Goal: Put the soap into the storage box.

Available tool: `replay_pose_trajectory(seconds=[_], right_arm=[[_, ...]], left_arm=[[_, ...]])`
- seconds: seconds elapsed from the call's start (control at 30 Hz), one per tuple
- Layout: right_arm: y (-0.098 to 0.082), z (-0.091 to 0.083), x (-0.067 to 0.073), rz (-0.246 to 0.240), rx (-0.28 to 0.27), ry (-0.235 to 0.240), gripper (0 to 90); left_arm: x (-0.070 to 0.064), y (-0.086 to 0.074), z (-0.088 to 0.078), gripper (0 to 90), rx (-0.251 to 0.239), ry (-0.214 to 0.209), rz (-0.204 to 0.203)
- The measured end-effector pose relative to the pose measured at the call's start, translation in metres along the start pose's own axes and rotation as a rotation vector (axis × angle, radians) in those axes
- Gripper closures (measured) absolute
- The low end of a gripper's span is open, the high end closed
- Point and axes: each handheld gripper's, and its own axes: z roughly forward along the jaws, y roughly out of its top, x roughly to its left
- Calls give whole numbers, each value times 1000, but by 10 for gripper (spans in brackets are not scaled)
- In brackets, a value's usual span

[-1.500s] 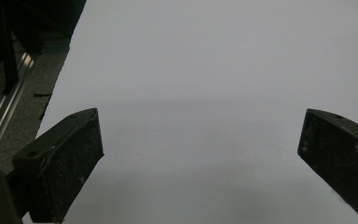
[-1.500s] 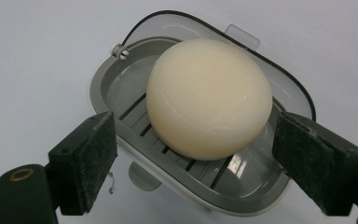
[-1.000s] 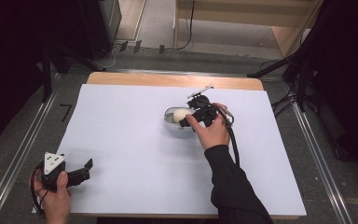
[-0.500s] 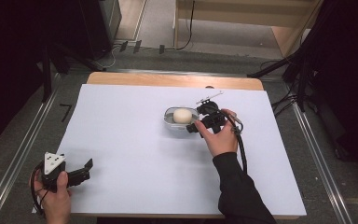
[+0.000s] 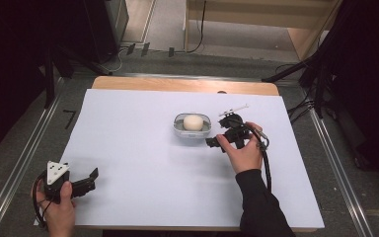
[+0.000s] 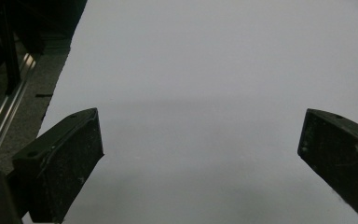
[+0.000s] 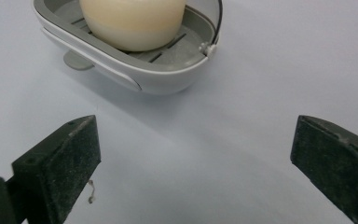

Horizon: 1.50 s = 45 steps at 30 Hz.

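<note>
Sitting in the grey soap dish [image 5: 192, 126] mid-tabletop [image 5: 143, 163], the pale soap [image 5: 193, 122] looks already placed. The right gripper [image 5: 222, 140], just beside the dish, has its fingers opening, nothing between them. The left gripper [image 5: 86, 181] rests wide and empty, so little seems left.

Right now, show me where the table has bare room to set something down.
Widest bare stretch: the white table cover between the left gripper at the near left corner and the soap dish holding the cream soap. The far left, up to the wooden edge, is bare too. Crowded: right of the dish, where the right gripper, fingers opening with nothing between them, sits.
</note>
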Motion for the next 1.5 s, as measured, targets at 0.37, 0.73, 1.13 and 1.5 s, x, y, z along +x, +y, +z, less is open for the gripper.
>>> replay_pose_trajectory(seconds=[0.37,0.73,1.13,1.5], right_arm=[[-25,-7,-14,17,-28,-4,0],[-53,-17,-27,17,-56,-33,0],[-81,-30,-45,-18,-38,6,0],[-100,-33,-51,-33,-65,-29,7]], left_arm=[[0,0,0,4,1,3,6],[-2,0,1,5,7,4,11],[-3,0,1,5,10,11,28],[-4,0,1,5,9,17,37]])
